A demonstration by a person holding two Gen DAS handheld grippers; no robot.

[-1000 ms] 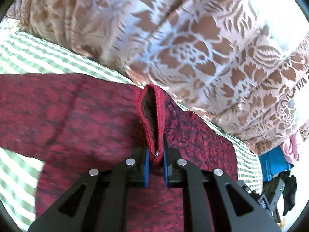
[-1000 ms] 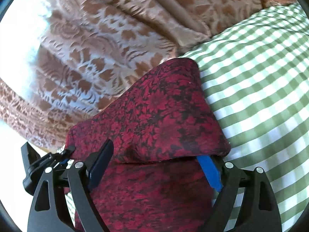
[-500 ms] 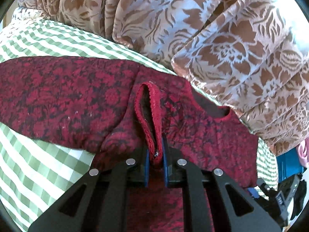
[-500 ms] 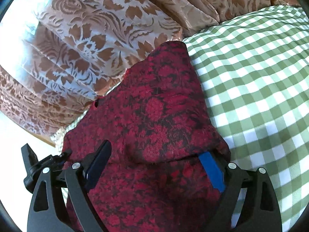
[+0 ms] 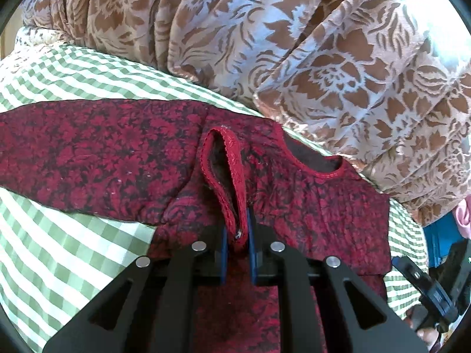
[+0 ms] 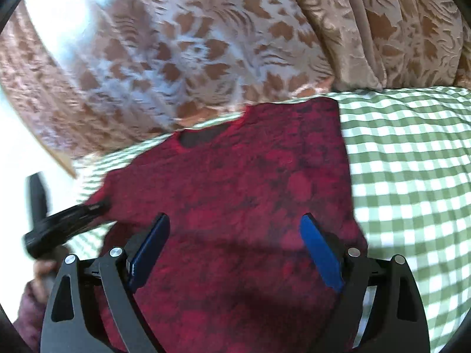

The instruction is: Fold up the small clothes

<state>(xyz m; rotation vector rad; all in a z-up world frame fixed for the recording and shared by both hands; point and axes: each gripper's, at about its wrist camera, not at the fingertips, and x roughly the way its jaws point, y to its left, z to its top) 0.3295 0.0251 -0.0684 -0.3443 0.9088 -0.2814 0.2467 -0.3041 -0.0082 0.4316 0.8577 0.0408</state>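
Left black two-finger gripper: blue pads are pinching the red-trimmed cuff of a dark red floral-print knit garment. Right black two-finger gripper: jaws are standing wide apart over the garment, gripping nothing. Garment is lying spread on a green-and-white checked bedcover, beside a brown-and-silver floral damask curtain.

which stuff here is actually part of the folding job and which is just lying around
Part of the job:
- red floral garment
- left gripper, shut on the garment's sleeve cuff
- right gripper, open above the garment
- green checked sheet under it

Just lying about:
- brown floral curtain
- blue item and pink item, at the edge
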